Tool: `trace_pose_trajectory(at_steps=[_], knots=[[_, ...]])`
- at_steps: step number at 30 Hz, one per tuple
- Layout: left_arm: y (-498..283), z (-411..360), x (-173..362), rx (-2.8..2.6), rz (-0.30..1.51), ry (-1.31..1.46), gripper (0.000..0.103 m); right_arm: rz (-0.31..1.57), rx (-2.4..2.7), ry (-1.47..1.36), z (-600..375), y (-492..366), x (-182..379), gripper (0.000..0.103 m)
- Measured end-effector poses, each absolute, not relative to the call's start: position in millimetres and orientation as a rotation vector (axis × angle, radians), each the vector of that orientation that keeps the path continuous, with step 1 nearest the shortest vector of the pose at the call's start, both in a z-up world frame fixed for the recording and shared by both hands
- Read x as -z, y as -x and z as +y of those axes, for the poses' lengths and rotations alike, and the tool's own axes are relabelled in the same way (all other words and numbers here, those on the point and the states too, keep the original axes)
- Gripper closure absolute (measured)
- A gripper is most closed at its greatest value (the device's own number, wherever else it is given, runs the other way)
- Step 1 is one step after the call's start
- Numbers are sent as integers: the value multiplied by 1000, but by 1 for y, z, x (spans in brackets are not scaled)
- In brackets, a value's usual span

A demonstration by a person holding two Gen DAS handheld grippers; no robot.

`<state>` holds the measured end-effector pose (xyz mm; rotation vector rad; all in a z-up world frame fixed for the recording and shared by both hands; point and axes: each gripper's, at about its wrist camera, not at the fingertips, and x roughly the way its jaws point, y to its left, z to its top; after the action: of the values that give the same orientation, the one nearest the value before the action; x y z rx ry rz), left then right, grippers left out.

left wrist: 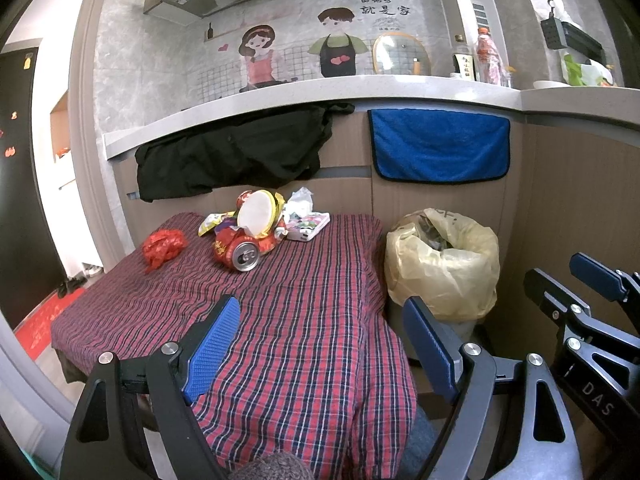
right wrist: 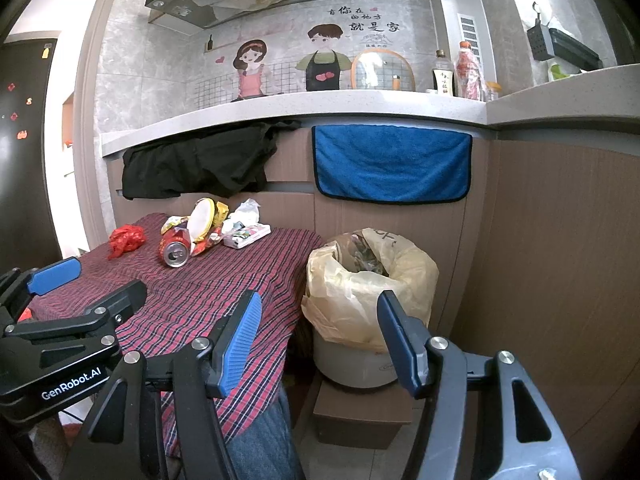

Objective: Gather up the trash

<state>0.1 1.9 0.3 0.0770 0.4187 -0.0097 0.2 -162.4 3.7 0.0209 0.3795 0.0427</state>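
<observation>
So the trash is all bunched up at the far edge of the table (left wrist: 304,320), the one with the red plaid cloth: a crushed can (left wrist: 240,254) lying on its side with its top facing the cameras, a round lid (left wrist: 256,214) propped upright right behind it, some wrappers (left wrist: 216,222) tucked in around them, a white tissue (left wrist: 300,200) and a small flat pack (left wrist: 310,226) just to the right of the pile. A red crumpled bag (left wrist: 164,246) sits apart near the far left corner. The whole near half of the cloth is bare, lots of room to come in from the front.

The bin (right wrist: 356,364) with its yellowish bag (right wrist: 368,292) stands on a low box just beside the table's right edge, mouth open, already some stuff inside. Cabinet fronts close behind it and to the right.

Left gripper (left wrist: 320,344) hovers over the near middle of the table, pointing at the pile, jaws spread wide with nothing between them. Right gripper (right wrist: 320,336) hangs off the near right corner, aimed at the gap between table and bin, jaws also spread wide and empty. The two are side by side, close together
</observation>
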Motion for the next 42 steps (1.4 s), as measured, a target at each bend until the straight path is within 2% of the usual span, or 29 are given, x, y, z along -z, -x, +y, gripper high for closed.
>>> trace_pose_trajectory(at_steps=[42], knots=[[4, -6, -11, 17, 383, -79, 20, 370, -39, -28, -166, 1, -6, 46]])
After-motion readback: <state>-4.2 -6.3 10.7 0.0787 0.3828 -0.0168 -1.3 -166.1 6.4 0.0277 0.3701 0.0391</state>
